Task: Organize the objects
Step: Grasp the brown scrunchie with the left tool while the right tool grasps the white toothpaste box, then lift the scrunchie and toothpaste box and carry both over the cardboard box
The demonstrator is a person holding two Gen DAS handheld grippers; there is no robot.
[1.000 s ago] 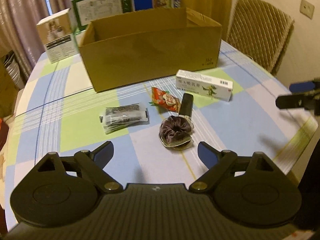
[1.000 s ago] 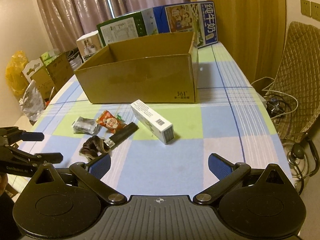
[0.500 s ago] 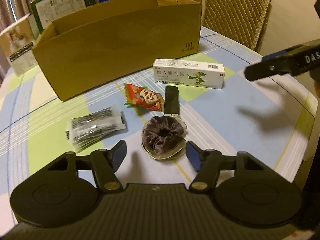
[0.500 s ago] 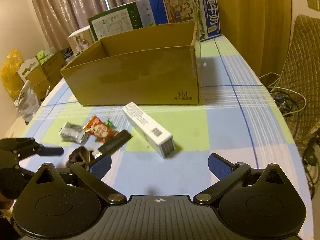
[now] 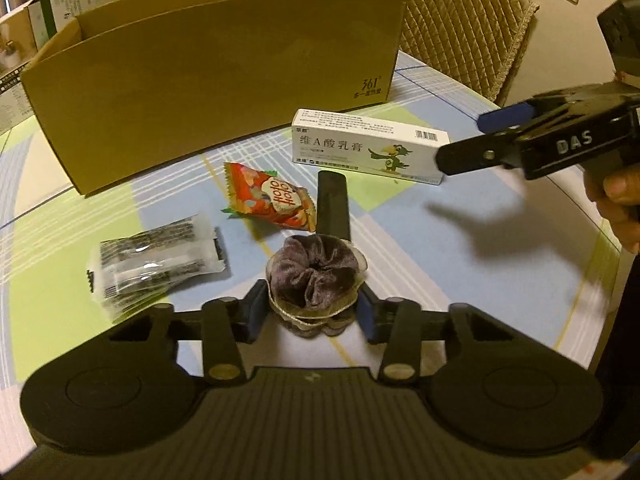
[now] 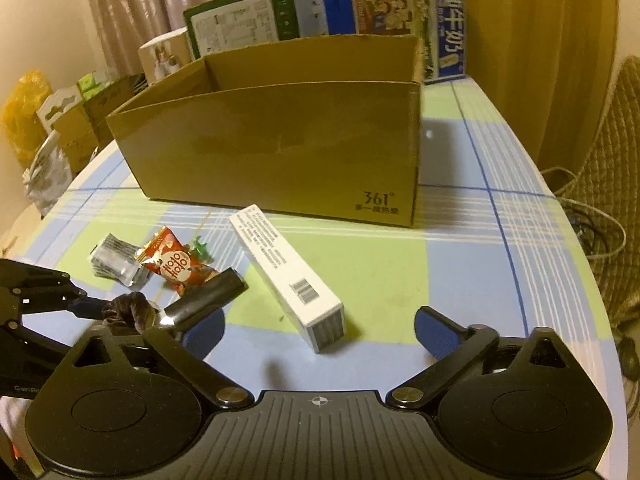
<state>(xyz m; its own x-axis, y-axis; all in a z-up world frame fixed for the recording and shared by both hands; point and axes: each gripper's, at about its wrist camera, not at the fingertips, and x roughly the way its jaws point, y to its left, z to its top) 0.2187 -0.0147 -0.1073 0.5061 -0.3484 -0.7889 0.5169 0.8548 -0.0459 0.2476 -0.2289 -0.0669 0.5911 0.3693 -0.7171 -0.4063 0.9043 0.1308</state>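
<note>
A brown velvet scrunchie [image 5: 316, 276] lies on the checked tablecloth, and my left gripper [image 5: 312, 312] has its fingers pressed against both its sides. Just beyond it are a black tube [image 5: 332, 208], a red snack packet [image 5: 272, 200] and a clear packet [image 5: 156, 260]. A white medicine box [image 6: 288, 276] lies in front of the open cardboard box [image 6: 280, 148]. My right gripper [image 6: 320, 328] is open, a little short of the near end of the medicine box, with nothing between its fingers. The left wrist view shows the right gripper [image 5: 472, 140] beside the medicine box [image 5: 368, 146].
Printed cartons [image 6: 240, 24] and a blue milk carton [image 6: 400, 12] stand behind the cardboard box. A quilted chair [image 5: 464, 24] is at the table's far right, with cables [image 6: 592, 232] on the floor beside it. The table's rounded edge runs close on the right.
My left gripper came forward and down onto the scrunchie and its fingers closed in on it. My right gripper moved closer to the medicine box, still open.
</note>
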